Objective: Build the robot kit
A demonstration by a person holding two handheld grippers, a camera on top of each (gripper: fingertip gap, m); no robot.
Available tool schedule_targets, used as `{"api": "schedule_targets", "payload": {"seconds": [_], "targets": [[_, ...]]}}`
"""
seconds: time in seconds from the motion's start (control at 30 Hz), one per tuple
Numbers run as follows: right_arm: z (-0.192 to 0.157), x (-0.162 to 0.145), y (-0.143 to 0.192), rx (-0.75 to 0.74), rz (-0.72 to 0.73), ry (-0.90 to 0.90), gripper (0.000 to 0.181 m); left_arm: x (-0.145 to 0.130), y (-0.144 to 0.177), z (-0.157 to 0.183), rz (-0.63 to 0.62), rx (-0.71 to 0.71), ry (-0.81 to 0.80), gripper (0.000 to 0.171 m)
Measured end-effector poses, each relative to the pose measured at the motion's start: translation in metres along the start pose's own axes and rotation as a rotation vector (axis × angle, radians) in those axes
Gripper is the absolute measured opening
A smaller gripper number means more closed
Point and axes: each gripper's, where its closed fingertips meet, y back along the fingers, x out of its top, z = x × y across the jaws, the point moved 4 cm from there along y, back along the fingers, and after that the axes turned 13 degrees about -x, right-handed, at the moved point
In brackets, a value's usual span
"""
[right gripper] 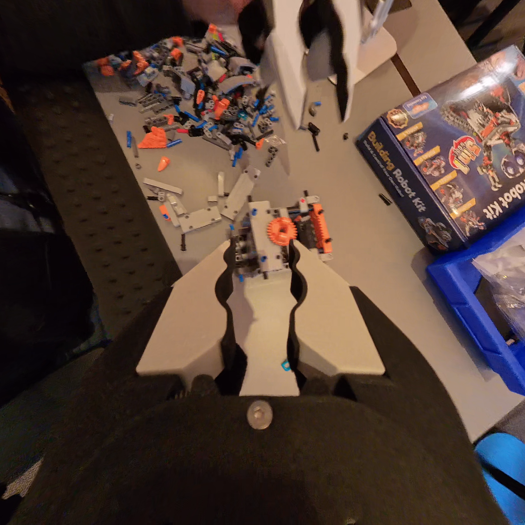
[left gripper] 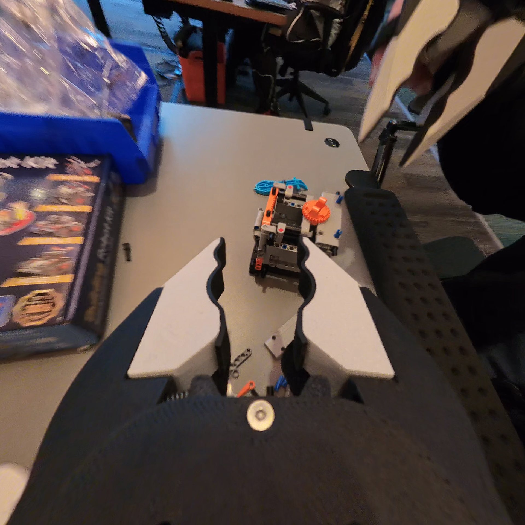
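A small grey and orange brick-built model (left gripper: 292, 230) with an orange gear (left gripper: 316, 211) on top stands on the grey table (left gripper: 216, 159). My left gripper (left gripper: 262, 241) is open and empty, held above the table with the model just beyond its tips. In the right wrist view the same model (right gripper: 279, 235) with its gear (right gripper: 281, 230) sits just past my right gripper (right gripper: 260, 244), which is open and empty. Each gripper also shows in the other's view, raised: the right one (left gripper: 383, 150) and the left one (right gripper: 321, 119).
A pile of loose grey, blue and orange parts (right gripper: 204, 99) lies at the far left of the table. A dark blue kit box (right gripper: 443, 170) and a blue bin (right gripper: 460, 309) holding plastic bags stand at the right. A black perforated chair back (left gripper: 412, 278) borders the table.
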Motion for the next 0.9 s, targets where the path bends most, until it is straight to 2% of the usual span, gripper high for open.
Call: {"api": "schedule_targets", "payload": {"seconds": [0.1, 0.2, 0.33, 0.5, 0.63, 0.8, 0.9], "targets": [[-0.036, -0.002, -0.004, 0.057, 0.035, 0.02, 0.031, 0.02, 0.041, 0.02, -0.008, 0.127, -0.055, 0.045], [-0.061, -0.019, -0.026, 0.061, -0.026, 0.054, 0.029, 0.021, 0.074, 0.043, -0.082, 0.255, -0.081, 0.043], [-0.08, -0.035, -0.063, 0.076, -0.061, 0.072, 0.024, -0.002, 0.102, 0.074, -0.164, 0.378, -0.074, 0.04], [-0.065, -0.053, -0.099, 0.0, -0.111, 0.054, 0.018, -0.047, 0.113, 0.105, -0.194, 0.414, -0.016, 0.039], [-0.05, -0.056, -0.112, -0.058, -0.114, 0.051, 0.019, -0.077, 0.103, 0.122, -0.175, 0.376, 0.036, 0.038], [-0.024, -0.055, -0.124, -0.128, -0.109, 0.005, 0.018, -0.112, 0.061, 0.136, -0.225, 0.267, 0.077, 0.039], [-0.019, -0.049, -0.12, -0.154, -0.098, 0.026, 0.019, -0.123, 0.042, 0.136, -0.237, 0.258, 0.073, 0.039]]}}
